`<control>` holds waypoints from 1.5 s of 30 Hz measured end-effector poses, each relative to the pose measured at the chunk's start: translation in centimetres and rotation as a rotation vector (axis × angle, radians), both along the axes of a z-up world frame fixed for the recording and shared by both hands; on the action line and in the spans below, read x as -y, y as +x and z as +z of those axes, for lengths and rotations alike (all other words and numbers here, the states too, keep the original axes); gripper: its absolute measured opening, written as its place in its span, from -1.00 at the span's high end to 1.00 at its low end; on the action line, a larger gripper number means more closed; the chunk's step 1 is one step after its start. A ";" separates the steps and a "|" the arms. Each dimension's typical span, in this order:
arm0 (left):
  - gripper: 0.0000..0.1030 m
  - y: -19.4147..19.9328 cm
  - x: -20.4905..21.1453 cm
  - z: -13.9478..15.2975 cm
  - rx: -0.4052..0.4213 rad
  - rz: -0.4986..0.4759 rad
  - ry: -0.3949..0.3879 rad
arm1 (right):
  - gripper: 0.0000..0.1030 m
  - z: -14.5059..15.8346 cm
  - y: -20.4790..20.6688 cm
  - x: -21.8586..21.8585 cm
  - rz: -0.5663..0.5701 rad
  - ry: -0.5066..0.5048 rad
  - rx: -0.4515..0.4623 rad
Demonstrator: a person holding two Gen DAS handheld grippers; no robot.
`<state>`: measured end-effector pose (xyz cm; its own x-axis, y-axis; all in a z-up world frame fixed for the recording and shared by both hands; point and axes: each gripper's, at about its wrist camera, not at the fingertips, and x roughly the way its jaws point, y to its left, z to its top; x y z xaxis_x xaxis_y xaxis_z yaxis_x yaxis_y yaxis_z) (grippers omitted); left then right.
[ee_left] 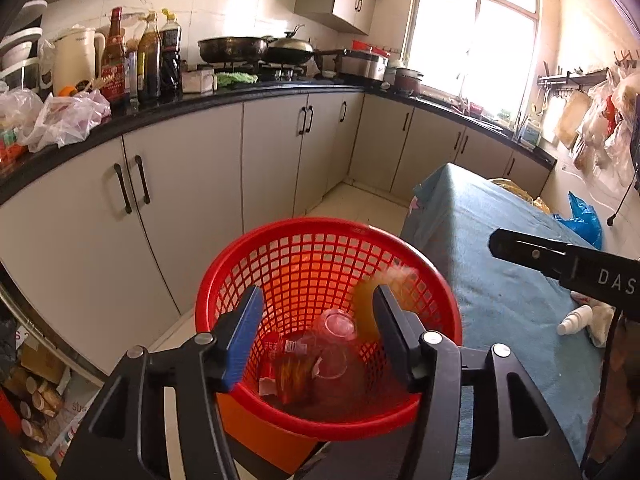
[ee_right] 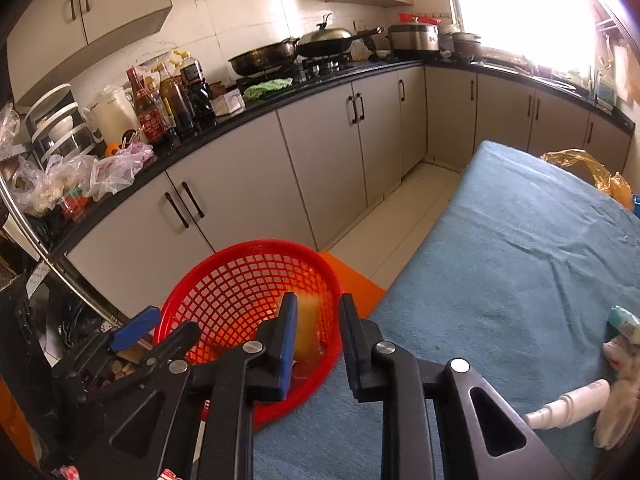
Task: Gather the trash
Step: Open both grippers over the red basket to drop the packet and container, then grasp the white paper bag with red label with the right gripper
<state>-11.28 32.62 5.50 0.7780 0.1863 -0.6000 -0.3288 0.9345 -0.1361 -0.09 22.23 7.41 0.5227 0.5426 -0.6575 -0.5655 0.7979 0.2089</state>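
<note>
Trash basket, red mesh, one, stands just beside blue-covered table, within reach of both claws. Inside: clear bottle, red-label wrapper, blurred yellow piece, apparently falling. Left gripper parted, empty, over basket. Right gripper narrowly parted, empty. On table, uncollected: white bottle, crumpled tissue.

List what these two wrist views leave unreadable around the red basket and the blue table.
- Yellow item in the red basket: motion-blurred, left wrist view; identity unclear.
- Basket bottom: hidden by hand-held gripper fingers, right wrist view.
- White bottle and cloth: partly cut off or hidden near the right edge.
</note>
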 end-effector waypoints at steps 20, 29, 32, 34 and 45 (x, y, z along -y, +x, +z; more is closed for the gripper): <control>-0.18 1.1 14.4 1.4 -0.025 -0.301 0.060 | 0.40 2.4 -5.2 20.5 -0.238 0.104 0.080; -0.49 2.1 22.7 2.2 -0.050 -0.472 0.174 | -0.02 2.1 -3.4 29.8 -0.414 0.055 0.100; -0.50 2.7 25.0 2.4 -0.069 -0.528 0.236 | -0.08 0.7 -2.1 30.3 -0.417 0.027 0.058; -0.51 3.2 26.1 2.4 -0.084 -0.559 0.260 | -0.15 -0.2 -1.6 29.9 -0.406 0.002 0.040; -0.57 6.9 29.1 1.4 -0.178 -0.624 0.328 | 0.72 -2.7 -1.2 31.0 -0.373 0.036 -0.024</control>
